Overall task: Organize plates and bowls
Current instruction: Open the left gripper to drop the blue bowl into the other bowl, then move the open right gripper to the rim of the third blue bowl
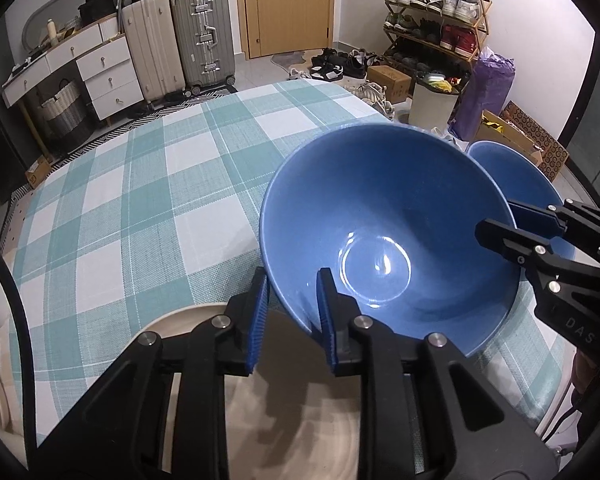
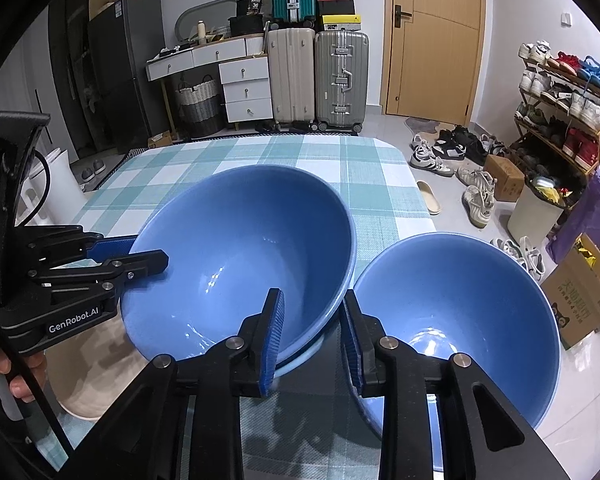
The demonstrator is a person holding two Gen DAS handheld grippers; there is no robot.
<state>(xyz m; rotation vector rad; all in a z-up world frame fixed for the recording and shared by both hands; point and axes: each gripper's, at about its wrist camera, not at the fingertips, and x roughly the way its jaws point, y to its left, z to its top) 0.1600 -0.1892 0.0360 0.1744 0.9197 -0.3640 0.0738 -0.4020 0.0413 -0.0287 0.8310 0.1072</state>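
The large blue bowl (image 2: pixel 240 256) sits on the checked worktop (image 1: pixel 140 208), seemingly nested over another blue rim, with the smaller blue bowl (image 2: pixel 456 320) just beside it; a beige plate (image 1: pixel 300 420) lies under the left tool (image 1: pixel 292 320). The left tool straddles the near rim, pads apart and not pressing, so released; the right tool (image 2: pixel 312 336) straddles the opposite rim likewise, slack. Probably both held it level to seat the stack squarely.
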